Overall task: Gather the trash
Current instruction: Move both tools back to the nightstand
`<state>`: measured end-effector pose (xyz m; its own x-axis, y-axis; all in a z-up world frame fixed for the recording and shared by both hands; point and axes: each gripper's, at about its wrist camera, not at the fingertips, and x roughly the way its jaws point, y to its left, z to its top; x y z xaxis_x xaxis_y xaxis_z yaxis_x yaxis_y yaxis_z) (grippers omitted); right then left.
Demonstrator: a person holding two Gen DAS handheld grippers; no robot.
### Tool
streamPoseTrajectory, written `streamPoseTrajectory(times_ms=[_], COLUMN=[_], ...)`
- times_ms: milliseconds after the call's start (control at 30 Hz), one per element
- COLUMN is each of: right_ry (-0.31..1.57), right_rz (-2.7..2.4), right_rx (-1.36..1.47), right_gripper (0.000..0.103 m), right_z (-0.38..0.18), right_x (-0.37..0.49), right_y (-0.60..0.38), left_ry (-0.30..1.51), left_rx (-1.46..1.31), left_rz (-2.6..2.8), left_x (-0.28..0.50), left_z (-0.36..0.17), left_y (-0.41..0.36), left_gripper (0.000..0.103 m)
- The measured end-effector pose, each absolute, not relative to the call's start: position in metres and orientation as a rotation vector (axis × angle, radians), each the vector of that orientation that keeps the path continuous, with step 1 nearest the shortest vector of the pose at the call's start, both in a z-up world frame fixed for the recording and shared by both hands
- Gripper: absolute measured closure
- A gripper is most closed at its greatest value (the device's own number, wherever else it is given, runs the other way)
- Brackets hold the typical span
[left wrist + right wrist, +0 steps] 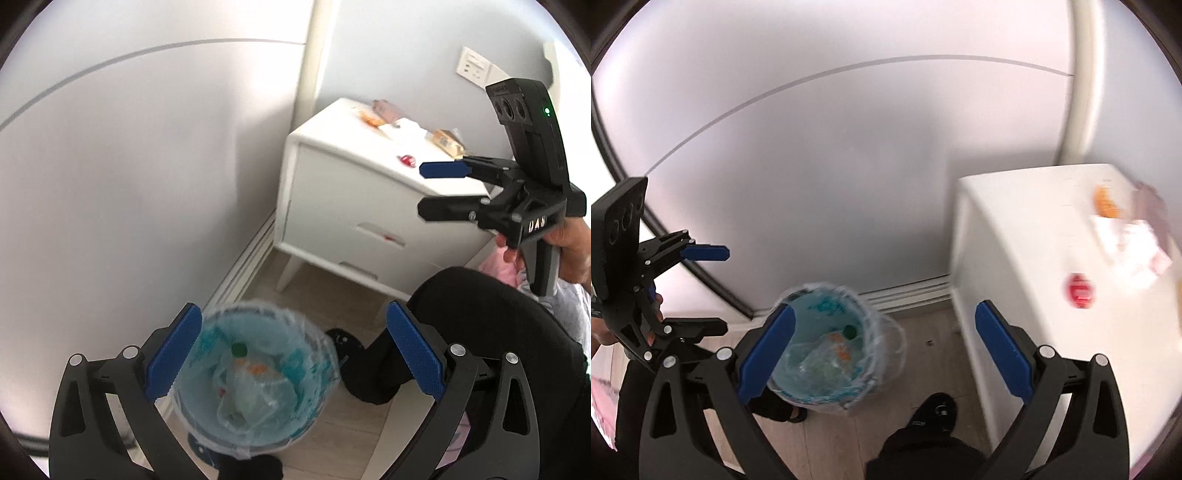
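Note:
A small bin [319, 369] with a clear liner stands on the floor by the wall, holding a plastic bottle [240, 373] with a green cap. My left gripper [295, 354] hangs open and empty above the bin. My right gripper [424, 190] is also open and empty, near the front edge of a white nightstand [332, 192]. On the nightstand lie a red item [407, 160], an orange snack piece [369, 118], a pink wrapper [386, 109], white tissue [406, 129] and a brown pack [448, 142]. In the right wrist view, the right gripper [884, 354] is over the bin [890, 354], beside the nightstand [1015, 229] and red item [1080, 290]. The left gripper [726, 290] is at far left.
The person's black trouser leg [498, 332] and black shoes [934, 410] stand close to the bin on the wood floor. A white wall panel and skirting run behind the bin. A wall outlet [472, 68] sits above the nightstand. Pink fabric [498, 266] shows at the right.

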<state>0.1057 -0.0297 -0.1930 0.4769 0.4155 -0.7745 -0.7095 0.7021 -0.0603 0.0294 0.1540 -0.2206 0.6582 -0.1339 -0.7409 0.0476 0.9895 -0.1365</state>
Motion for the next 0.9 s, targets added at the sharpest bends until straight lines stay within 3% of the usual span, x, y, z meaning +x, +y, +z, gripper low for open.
streamPoseTrajectory(times_ms=[367,900], right_ry=[0.745,0.709], right_rz=[0.547,0.372], right_rx=[-0.31,-0.242], right_gripper=[0.008,0.008], right_z=[-0.139,-0.109], right_x=[0.118,0.141], right_y=[-0.124,-0.227], left_ry=[0.773,0.733], left_rx=[-0.009,0.106], left_rz=[-0.214,-0.423], left_x=[0.078,0.171], left_z=[-0.172,-0.138], left_y=[0.105,0.001], left_gripper=[0.006,0.006])
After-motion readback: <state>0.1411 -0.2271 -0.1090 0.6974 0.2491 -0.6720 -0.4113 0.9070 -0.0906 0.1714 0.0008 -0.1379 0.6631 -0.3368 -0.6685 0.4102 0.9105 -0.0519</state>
